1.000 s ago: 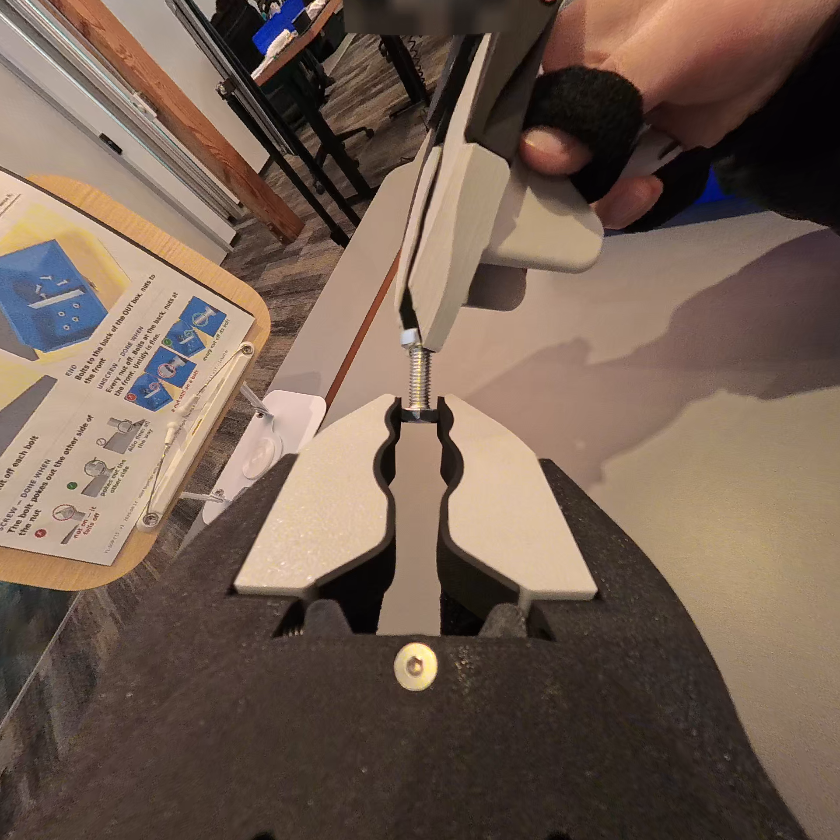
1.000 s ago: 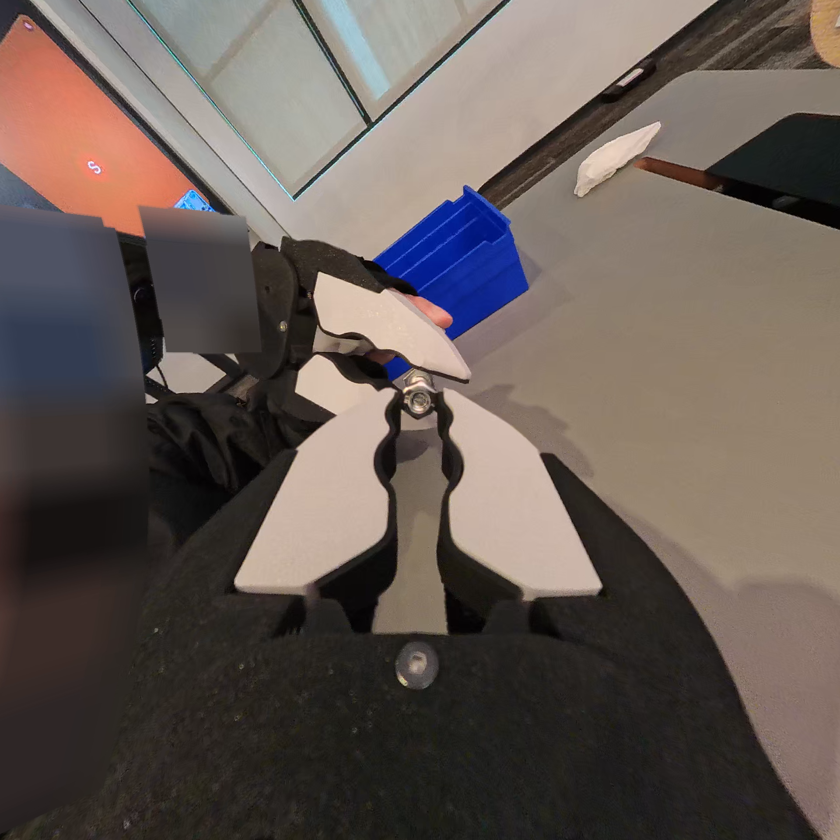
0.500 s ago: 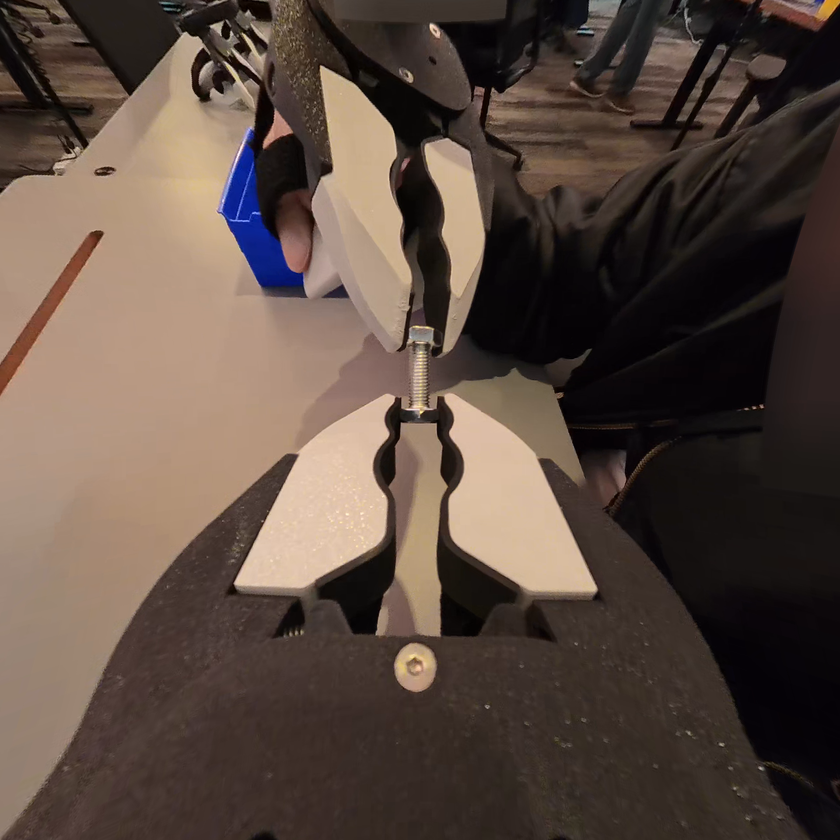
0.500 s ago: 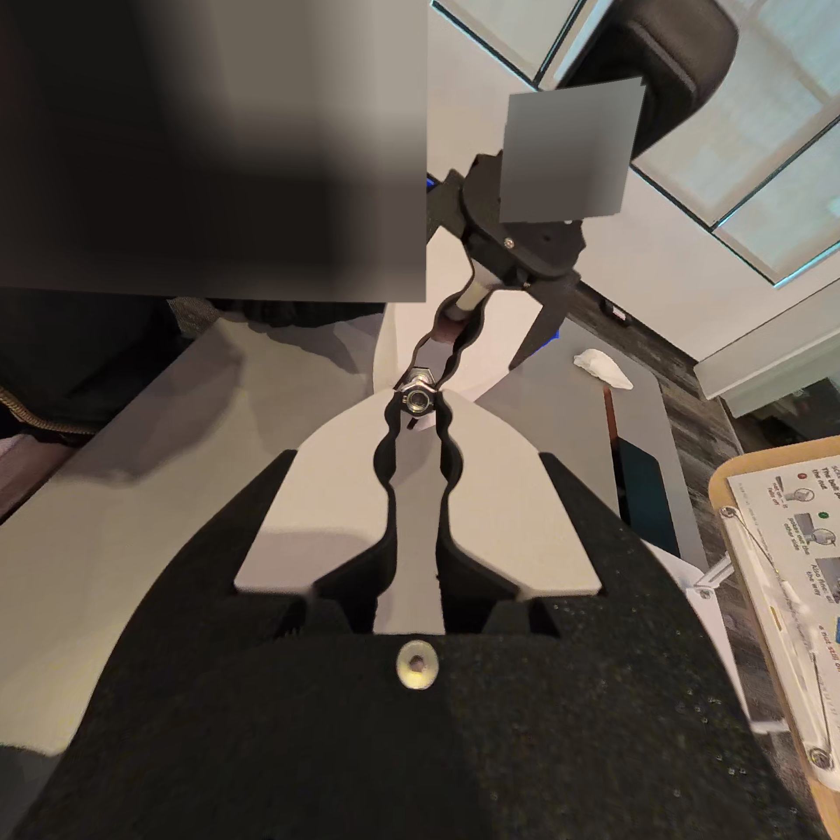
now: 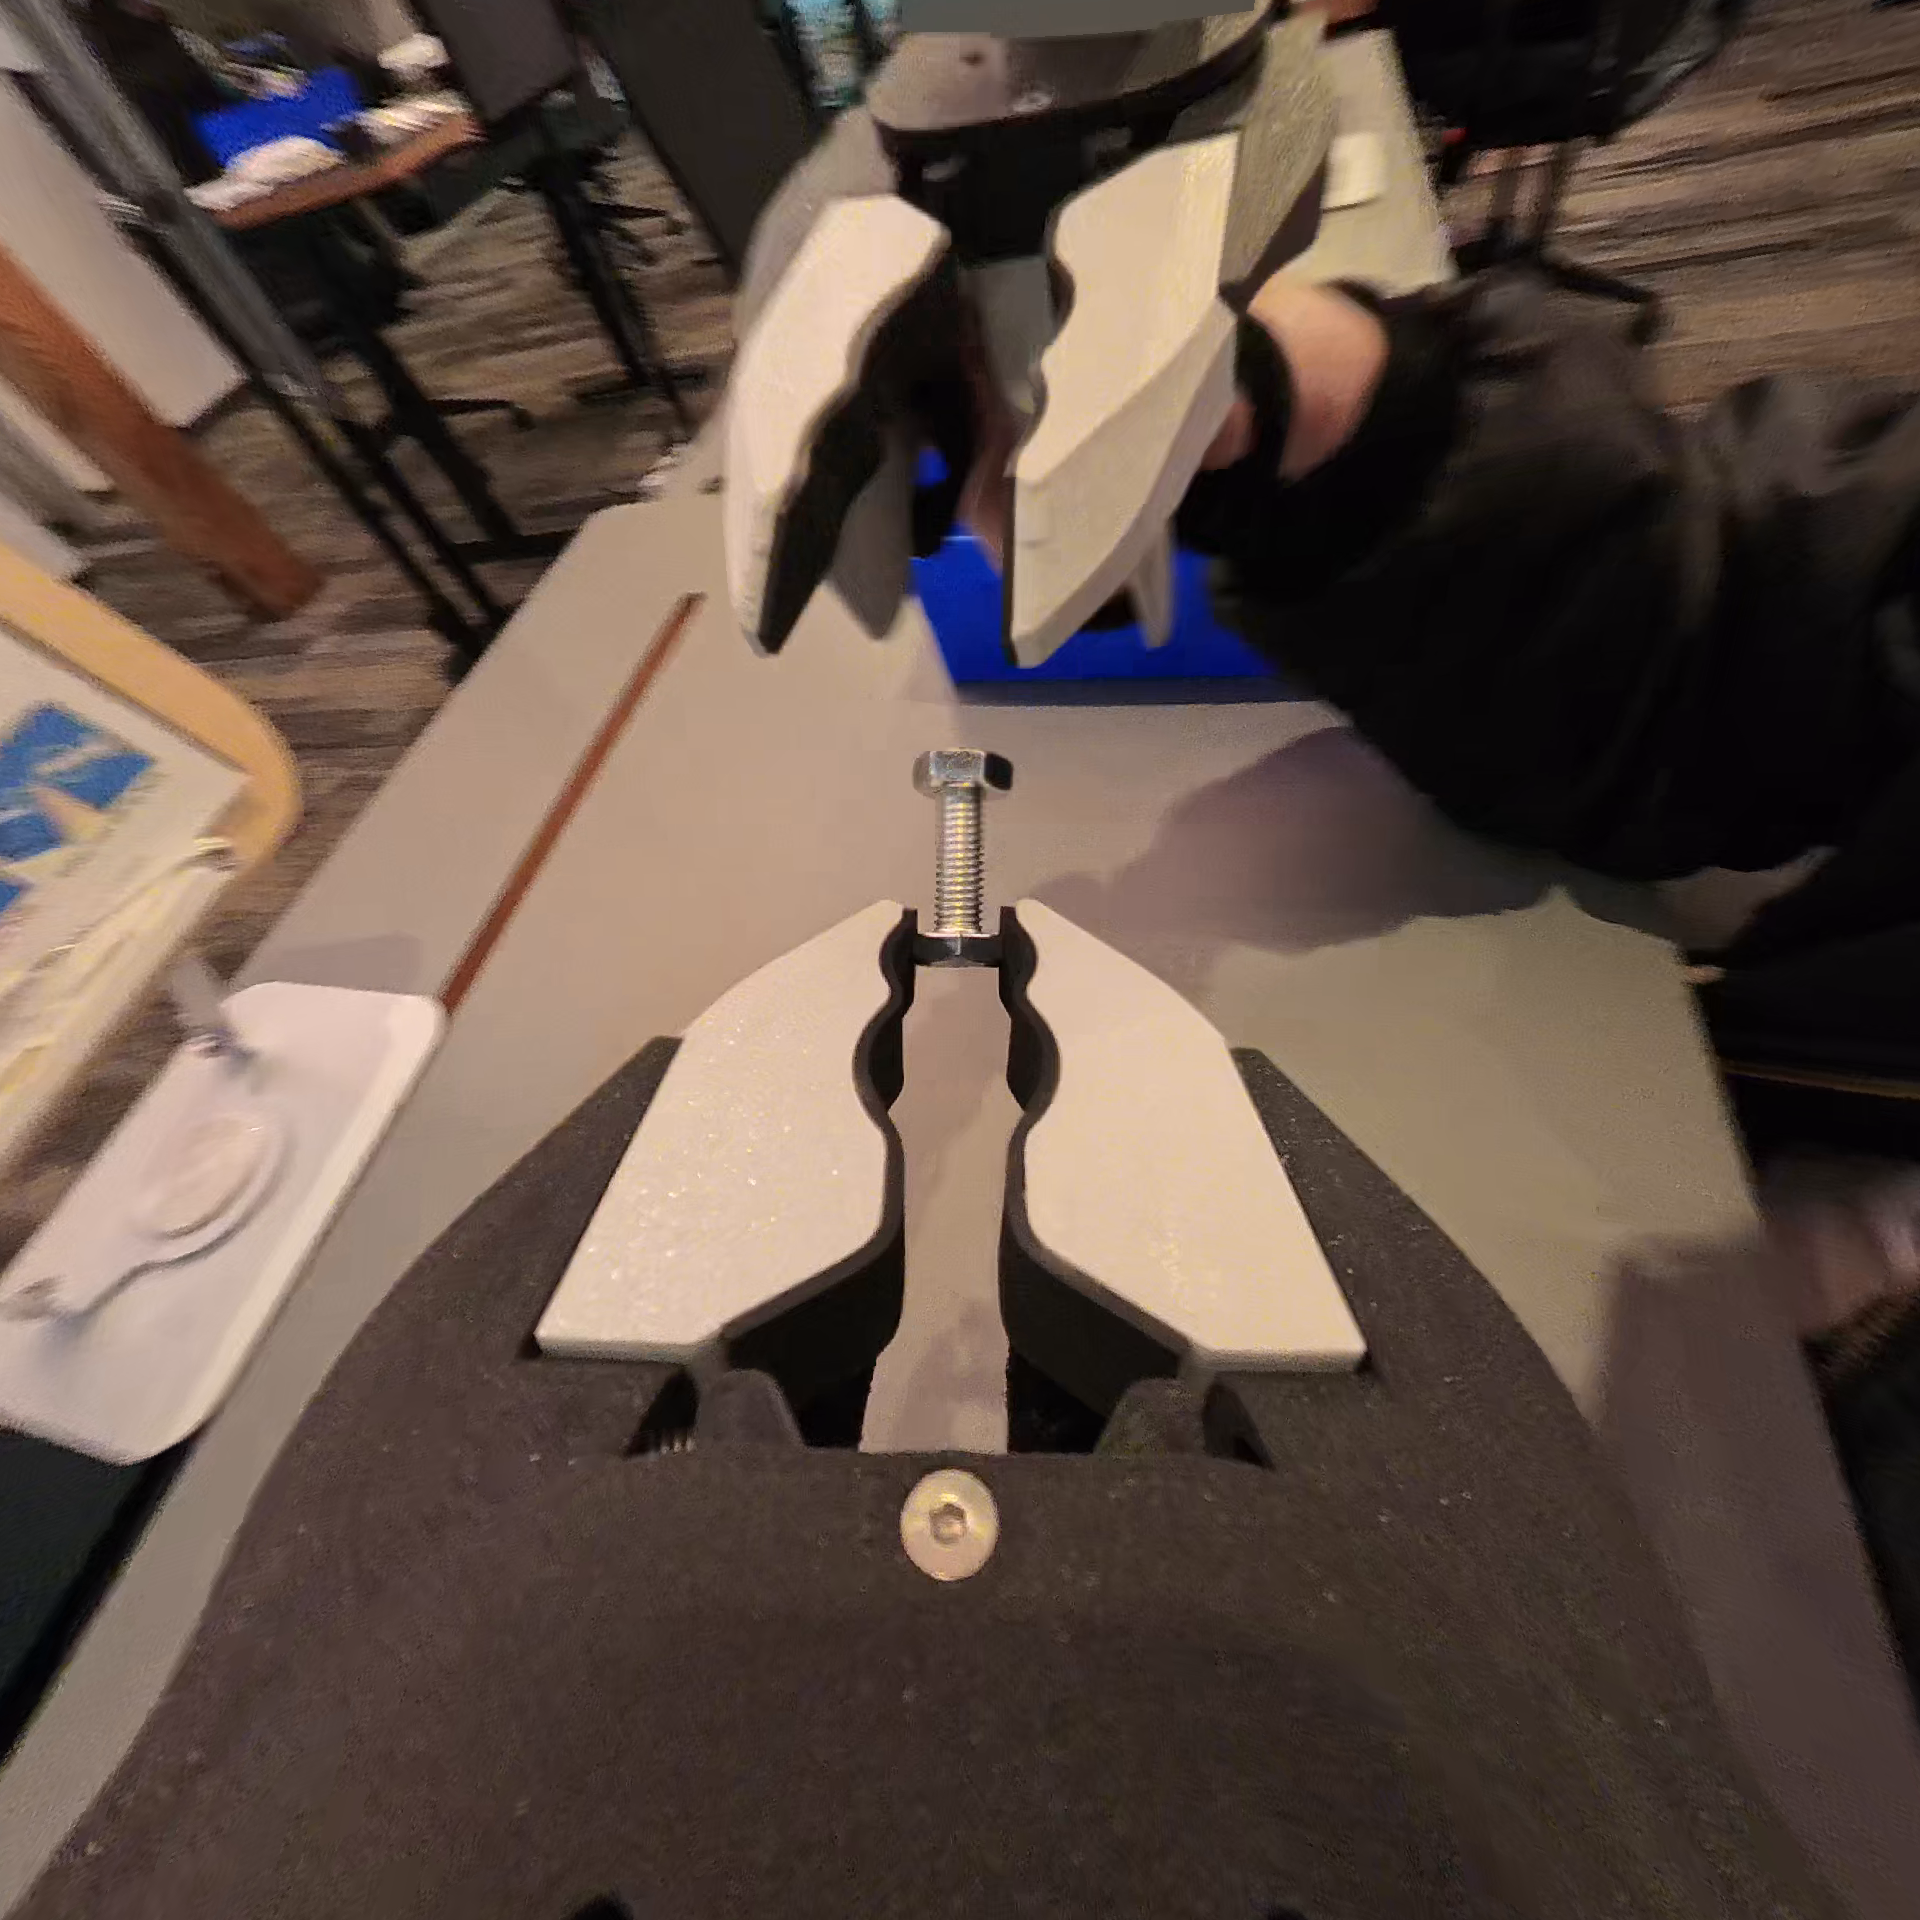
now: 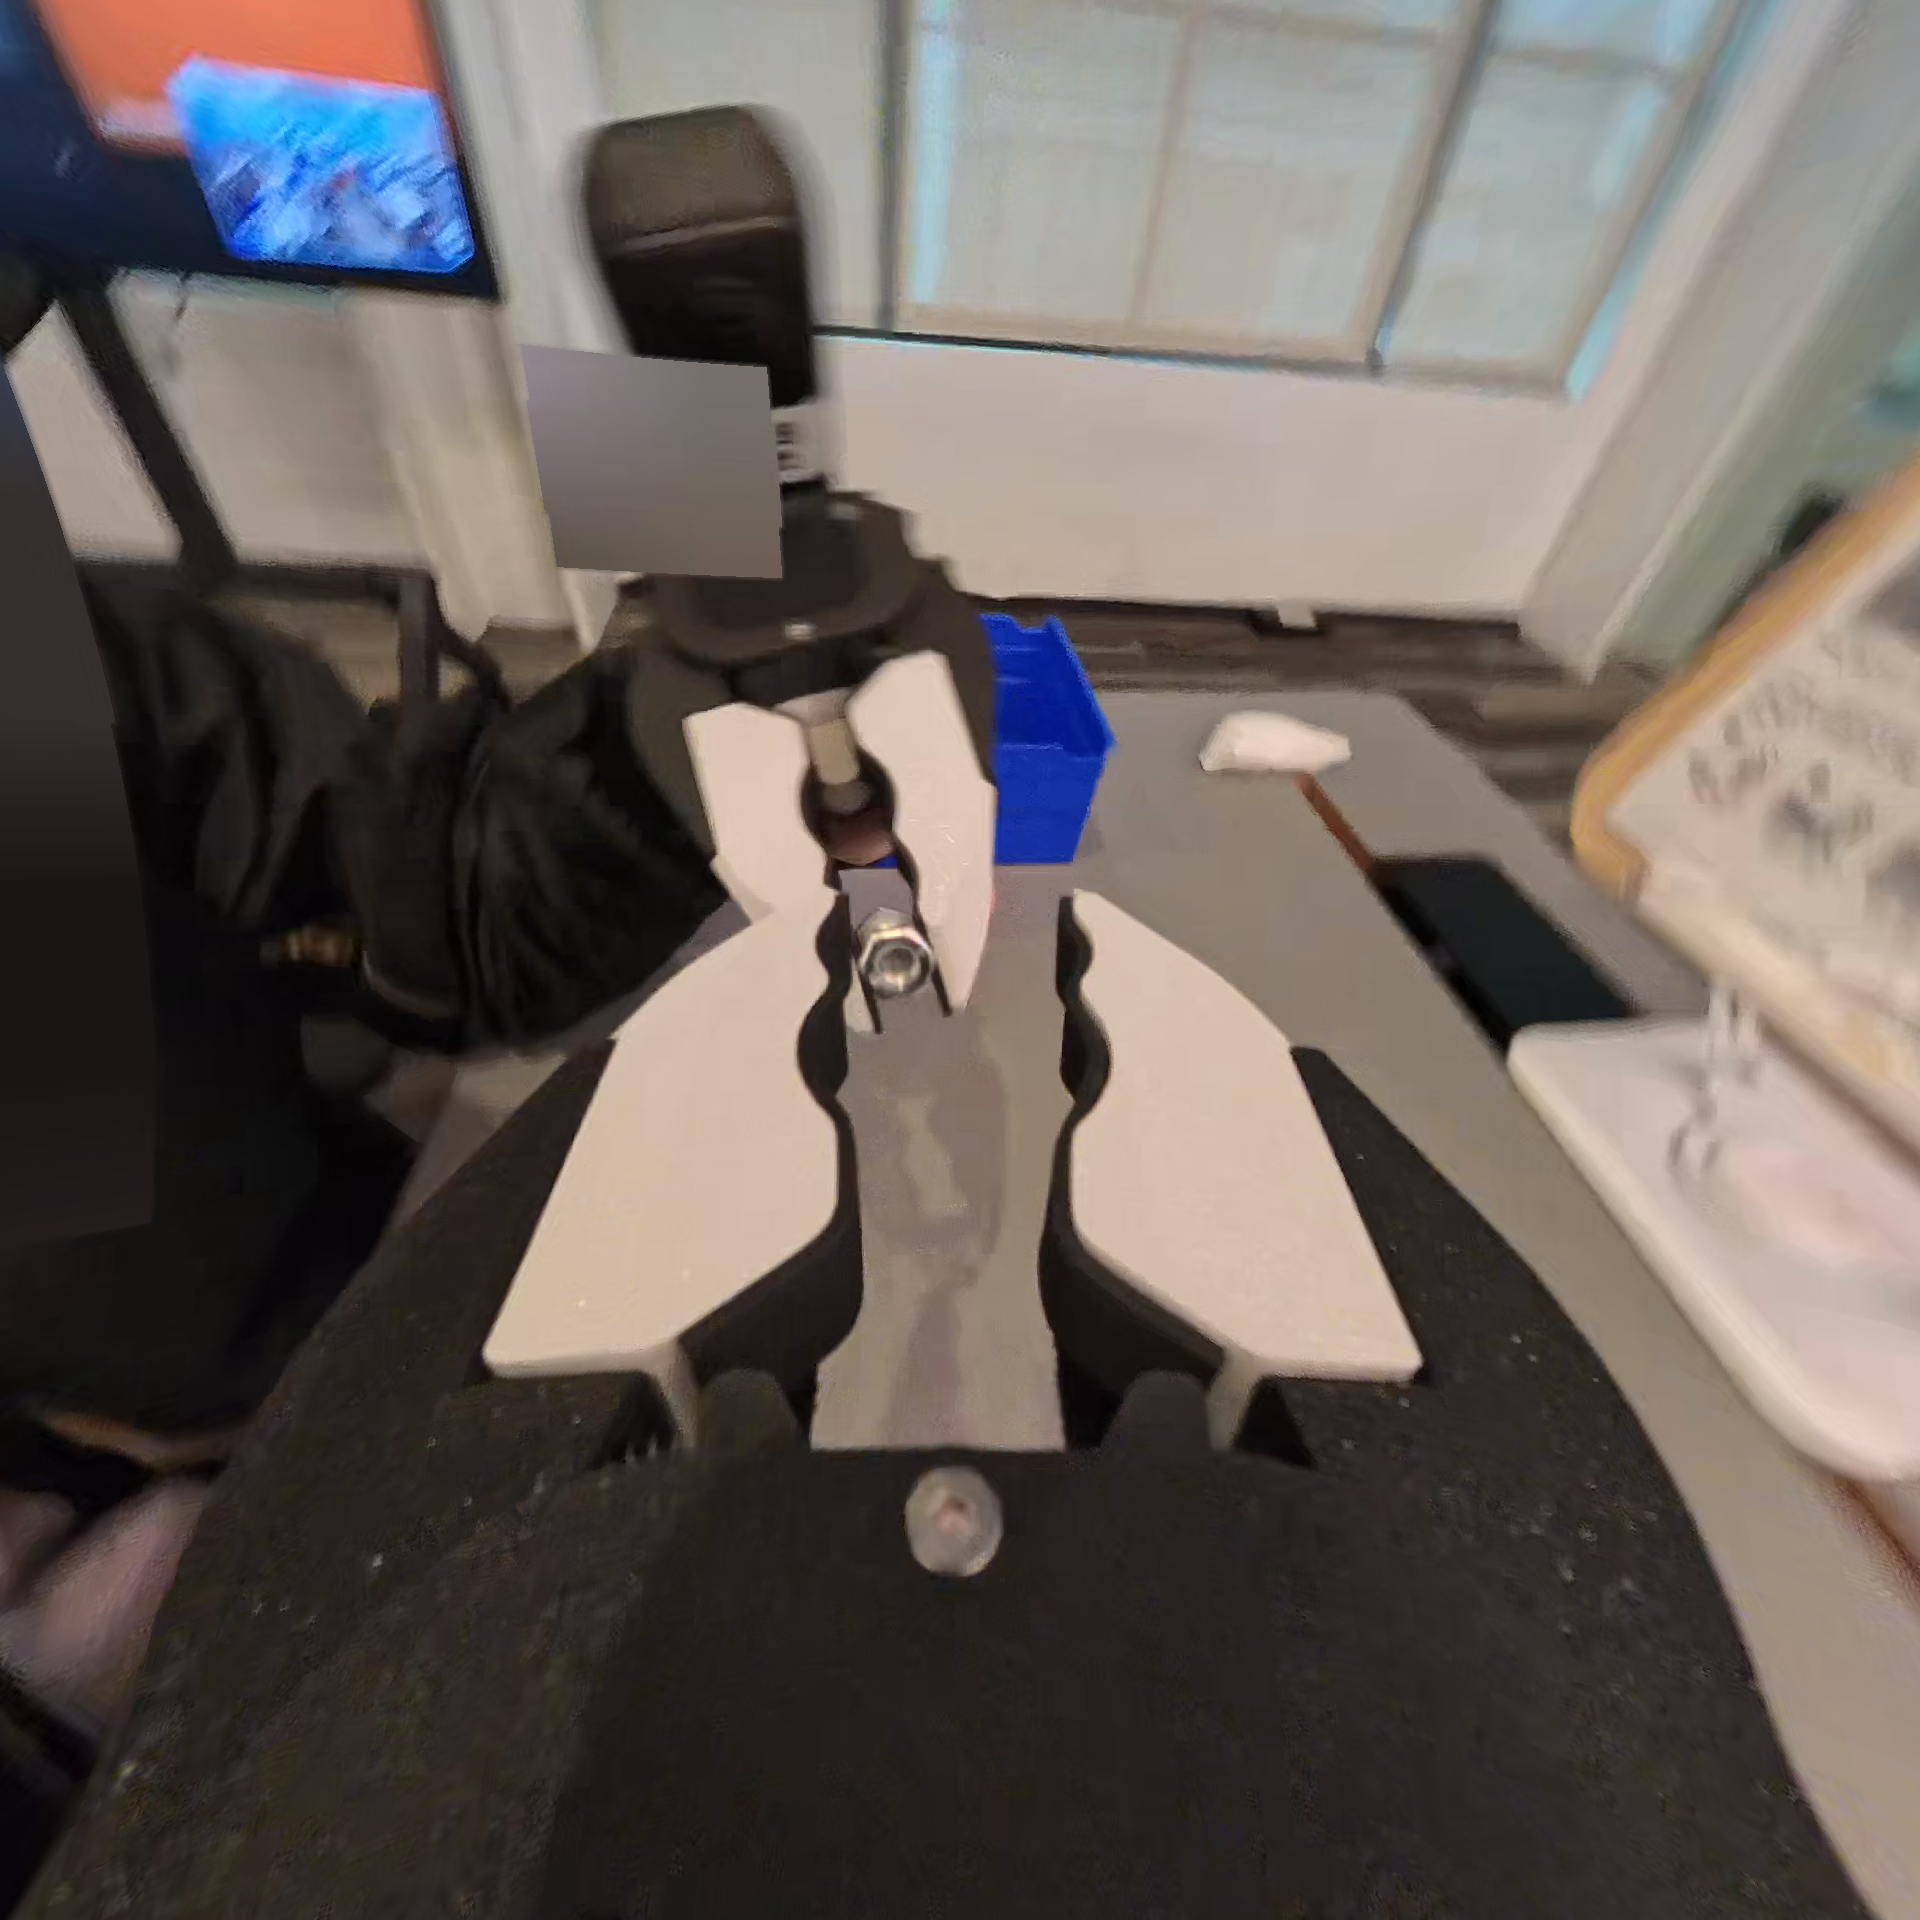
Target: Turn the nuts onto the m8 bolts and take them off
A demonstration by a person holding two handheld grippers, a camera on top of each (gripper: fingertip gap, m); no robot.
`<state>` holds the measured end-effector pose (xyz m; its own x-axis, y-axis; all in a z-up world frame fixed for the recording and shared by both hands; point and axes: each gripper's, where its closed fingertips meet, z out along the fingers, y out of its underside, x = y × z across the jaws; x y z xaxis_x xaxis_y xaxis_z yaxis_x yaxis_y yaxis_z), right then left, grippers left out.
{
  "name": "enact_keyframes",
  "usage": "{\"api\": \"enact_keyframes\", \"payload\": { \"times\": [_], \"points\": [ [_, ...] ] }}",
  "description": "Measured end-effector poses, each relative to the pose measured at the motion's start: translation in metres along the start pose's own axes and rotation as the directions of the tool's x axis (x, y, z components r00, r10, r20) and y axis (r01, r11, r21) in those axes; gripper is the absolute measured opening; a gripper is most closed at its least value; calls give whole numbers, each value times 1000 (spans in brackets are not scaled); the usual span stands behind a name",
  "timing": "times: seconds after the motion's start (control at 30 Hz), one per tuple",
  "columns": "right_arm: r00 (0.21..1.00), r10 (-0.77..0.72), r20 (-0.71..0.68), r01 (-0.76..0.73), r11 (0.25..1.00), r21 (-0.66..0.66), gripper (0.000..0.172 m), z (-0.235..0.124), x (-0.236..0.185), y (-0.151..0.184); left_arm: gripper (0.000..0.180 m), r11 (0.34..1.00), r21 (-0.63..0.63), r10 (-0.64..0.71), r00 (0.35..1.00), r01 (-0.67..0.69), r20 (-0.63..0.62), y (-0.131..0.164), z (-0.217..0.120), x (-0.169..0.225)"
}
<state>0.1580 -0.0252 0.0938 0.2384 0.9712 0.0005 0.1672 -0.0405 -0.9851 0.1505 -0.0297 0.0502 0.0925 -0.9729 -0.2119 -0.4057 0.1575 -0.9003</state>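
Two hand-held grippers face each other tip to tip above a grey desk (image 5: 675, 831). The left hand-held gripper (image 5: 958, 940), at lower centre of its own view, is clamped narrowly on a hex nut (image 5: 958, 948), both pads pressing its flats; the M8 bolt (image 5: 960, 842) threaded into the nut stands straight out beyond the tips, its hex head at frame centre. The right hand-held gripper (image 5: 894, 634) hangs in the upper centre of that view, tips pointing down at the bolt head but clear of it, jaws spread wide and bare, with a gloved hand (image 5: 1309, 384) wrapped behind it. A blue bin (image 6: 1044, 769) sits on the desk beyond.
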Motion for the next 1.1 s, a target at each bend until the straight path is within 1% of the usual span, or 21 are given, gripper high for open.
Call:
{"api": "enact_keyframes", "payload": {
  "times": [0.03,0.07,0.1,0.13,0.17,0.2,0.23,0.3,0.4,0.47,0.53,0.6,0.7,0.73,0.83,0.9,0.93,1.0,1.03,1.07,1.1],
  "points": [
    [991,132,-7,-132,991,-7,41,-1,6,2,15,1000,-8,20,998,-20,60,1,0,-8],
    [967,255,14,-255,967,0,41,-1,7,3,15,999,-21,40,994,-38,103,2,0,-13],
    [932,358,48,-359,933,17,37,-1,8,3,15,998,-34,57,988,-53,145,3,0,-18],
    [896,437,79,-440,898,26,34,0,9,4,15,997,-46,72,982,-65,172,4,1,-21],
    [871,482,100,-485,874,10,32,2,9,8,15,996,-59,80,982,-71,173,5,2,-20],
    [859,500,108,-501,865,-19,21,5,9,14,15,995,-72,86,981,-74,174,7,4,-20],
    [853,512,100,-512,858,-32,14,8,11,18,15,993,-84,95,976,-80,194,8,5,-22],
    [836,538,104,-539,842,-26,19,11,12,19,15,988,-117,123,967,-99,223,12,6,-25],
    [836,548,44,-546,837,-44,35,13,17,27,15,983,-136,152,957,-121,249,13,7,-27],
    [829,559,36,-557,829,-42,37,14,19,29,15,982,-141,163,951,-129,263,12,7,-27],
    [815,577,57,-576,817,-33,32,14,20,28,15,973,-171,200,932,-154,301,13,6,-32],
    [805,588,73,-587,809,-43,25,16,19,30,15,967,-190,221,925,-168,310,15,7,-32],
    [804,588,90,-584,809,-66,16,18,16,31,15,965,-197,225,928,-171,297,16,10,-30],
    [808,582,85,-578,813,-70,16,17,16,32,15,965,-197,225,928,-172,296,17,11,-30],
    [839,534,105,-525,845,-104,15,16,10,31,15,974,-168,192,950,-154,247,15,10,-23],
    [876,455,160,-437,889,-134,15,13,0,27,15,987,-111,132,977,-115,165,9,8,-12],
    [902,381,203,-356,922,-150,15,12,-8,26,15,994,-78,84,992,-76,94,7,6,-3],
    [947,149,284,-110,983,-148,15,9,-24,26,15,1000,-28,-2,998,0,-68,1,0,16],
    [948,11,319,29,992,-121,15,8,-34,27,15,999,-16,-40,987,38,-155,0,-3,26],
    [933,-120,340,158,983,-88,15,7,-43,29,15,997,-27,-82,966,78,-245,1,-5,38],
    [913,-237,331,271,961,-61,15,8,-48,30,15,994,-44,-106,951,98,-292,3,-6,43]
  ]
}}
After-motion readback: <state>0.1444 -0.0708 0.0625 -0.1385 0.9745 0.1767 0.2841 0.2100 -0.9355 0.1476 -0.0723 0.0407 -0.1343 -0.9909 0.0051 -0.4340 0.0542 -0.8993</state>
